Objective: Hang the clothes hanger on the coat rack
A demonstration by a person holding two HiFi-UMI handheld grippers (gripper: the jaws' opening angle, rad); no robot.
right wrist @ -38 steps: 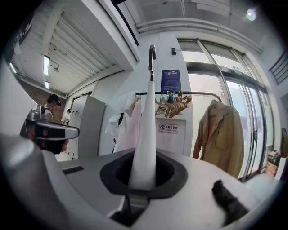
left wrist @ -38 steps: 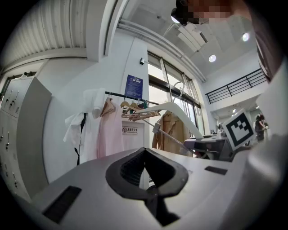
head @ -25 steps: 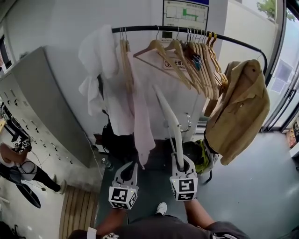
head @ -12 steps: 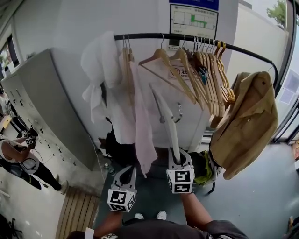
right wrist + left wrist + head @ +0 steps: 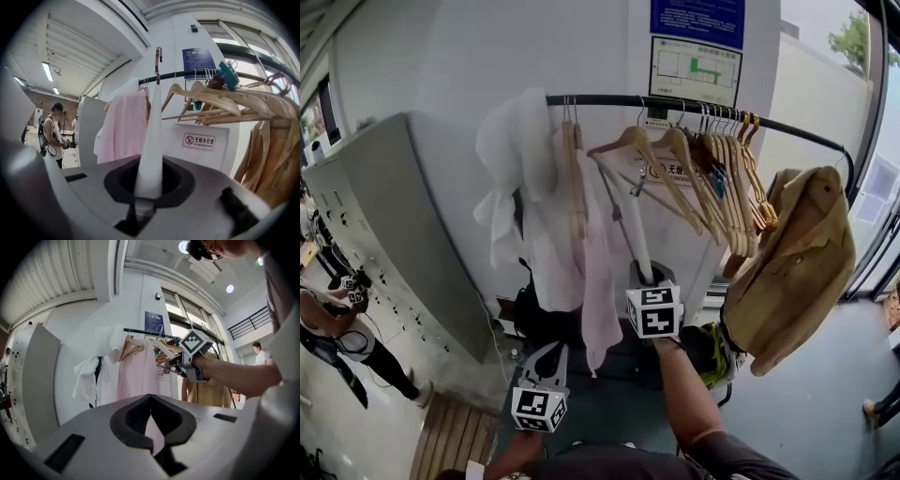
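The right gripper [image 5: 644, 281] clamps one white hanger [image 5: 152, 136], which points up toward the single black rail [image 5: 609, 99] ahead. The left gripper [image 5: 546, 354] is below it, jaws together and empty. One tan jacket [image 5: 797, 272] hangs to the right gripper's right.

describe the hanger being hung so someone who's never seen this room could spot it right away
Find the coat rack's black rail. Below it, between the pink garment and the row of wooden hangers, a white hanger slants upward, its lower end clamped in the right gripper. It is the only white hanger, and the only one held from below.
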